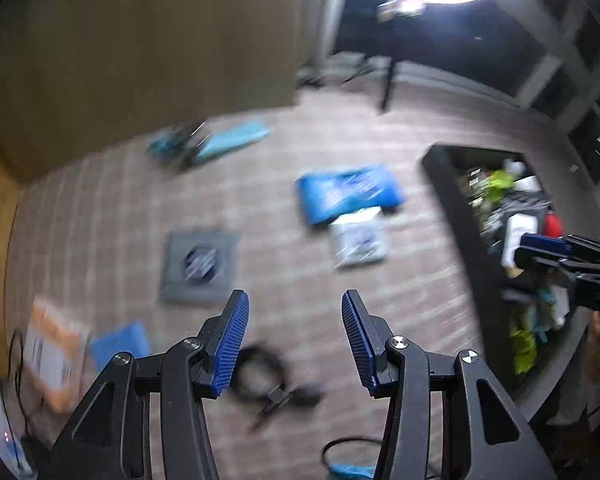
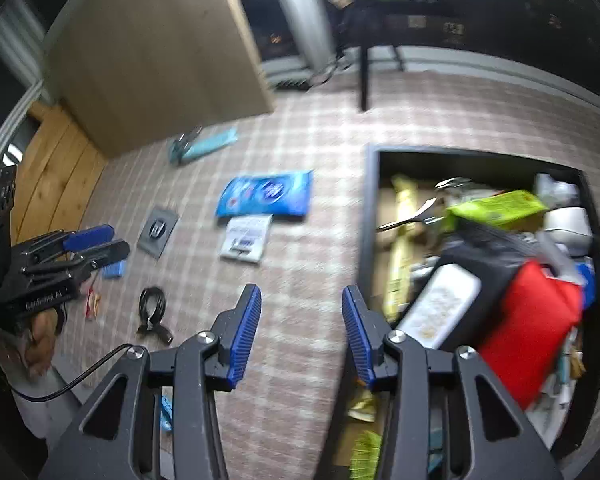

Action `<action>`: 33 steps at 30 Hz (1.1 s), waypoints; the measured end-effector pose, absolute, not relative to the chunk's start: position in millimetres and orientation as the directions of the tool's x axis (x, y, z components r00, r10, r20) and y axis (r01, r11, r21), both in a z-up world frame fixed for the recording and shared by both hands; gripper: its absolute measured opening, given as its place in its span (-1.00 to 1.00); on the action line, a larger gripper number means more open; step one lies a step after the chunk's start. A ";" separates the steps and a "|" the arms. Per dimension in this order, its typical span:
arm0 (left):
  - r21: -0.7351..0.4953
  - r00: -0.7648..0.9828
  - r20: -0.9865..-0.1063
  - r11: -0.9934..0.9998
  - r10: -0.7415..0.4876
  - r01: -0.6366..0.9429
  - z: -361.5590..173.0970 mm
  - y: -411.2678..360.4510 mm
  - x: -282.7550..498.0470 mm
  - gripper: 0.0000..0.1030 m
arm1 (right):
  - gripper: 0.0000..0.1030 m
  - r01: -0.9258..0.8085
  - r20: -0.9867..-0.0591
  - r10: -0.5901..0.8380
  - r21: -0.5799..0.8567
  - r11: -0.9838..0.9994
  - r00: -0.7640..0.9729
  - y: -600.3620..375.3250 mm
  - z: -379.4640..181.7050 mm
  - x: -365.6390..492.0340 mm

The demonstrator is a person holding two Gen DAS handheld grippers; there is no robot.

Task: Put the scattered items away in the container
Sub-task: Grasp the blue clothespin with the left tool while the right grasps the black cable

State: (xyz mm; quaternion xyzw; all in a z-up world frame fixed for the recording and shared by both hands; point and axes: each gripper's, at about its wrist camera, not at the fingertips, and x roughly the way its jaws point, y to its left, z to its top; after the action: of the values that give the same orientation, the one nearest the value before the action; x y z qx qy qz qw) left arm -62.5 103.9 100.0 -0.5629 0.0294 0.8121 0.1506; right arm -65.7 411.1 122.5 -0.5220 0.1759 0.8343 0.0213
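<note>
Both grippers: black frames, ribbed blue pads, silver screws at the finger joints. Left gripper [image 2: 96, 244] has white lettering on its side, unreadable. Black cable [image 2: 80, 376] trails just beside the right gripper [image 2: 300, 332].

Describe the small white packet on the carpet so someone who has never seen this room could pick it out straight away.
Start at the dark container on the checked carpet and look to its left, where a large blue pouch lies flat. The white packet lies against that pouch's near edge. It is the only white item there, smaller than the pouch, with dark print on it.
</note>
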 end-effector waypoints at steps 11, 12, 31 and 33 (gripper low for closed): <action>-0.131 -0.298 -0.939 -0.979 0.173 -0.155 79.8 29.3 -14.4 -0.13 | -0.19 0.052 -0.912 -0.259 0.255 -0.965 -0.317 304.2 95.5 -63.3; -0.133 -0.294 -0.939 -0.978 0.176 -0.161 80.0 28.9 -9.4 -0.13 | -0.19 0.076 -0.915 -0.269 0.258 -0.963 -0.301 292.8 91.6 -61.3; -0.175 -0.215 -0.958 -0.980 0.192 -0.095 27.9 71.0 129.9 -0.22 | -0.19 0.223 -0.945 -0.233 0.181 -0.958 -0.231 221.6 48.8 -128.1; -0.163 -0.223 -0.959 -0.983 0.177 -0.082 24.0 75.1 133.4 -0.24 | -0.19 0.223 -0.951 -0.231 0.184 -0.957 -0.207 216.0 40.5 -144.4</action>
State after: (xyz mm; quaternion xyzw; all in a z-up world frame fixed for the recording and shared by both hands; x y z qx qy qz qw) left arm 133.4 75.1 23.9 -0.6179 -0.0384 0.7809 0.0831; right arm -144.4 216.0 40.5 -0.6126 0.0033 0.7767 -0.1461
